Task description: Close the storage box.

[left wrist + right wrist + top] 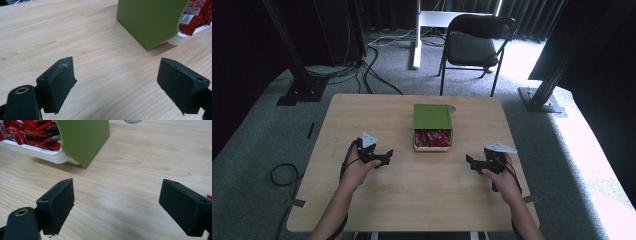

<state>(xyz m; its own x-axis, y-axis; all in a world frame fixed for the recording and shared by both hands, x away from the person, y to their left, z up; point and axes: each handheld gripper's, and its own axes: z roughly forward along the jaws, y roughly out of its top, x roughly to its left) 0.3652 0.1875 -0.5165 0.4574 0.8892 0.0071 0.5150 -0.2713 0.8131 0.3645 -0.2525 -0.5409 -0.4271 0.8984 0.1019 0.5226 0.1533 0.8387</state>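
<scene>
A green box sits at the middle of the wooden table, and a white drawer full of red packets sticks out of its near side. My left gripper rests low on the table to the left of the drawer, open and empty. My right gripper is to the drawer's right, also open and empty. The left gripper view has the green box and red packets ahead at upper right. The right gripper view has the green box and the drawer with red packets at upper left.
A black folding chair stands beyond the table's far edge, beside a white desk leg. Black frame posts and cables lie on the carpet at left, another post base at right. A small round grey spot marks the table behind the box.
</scene>
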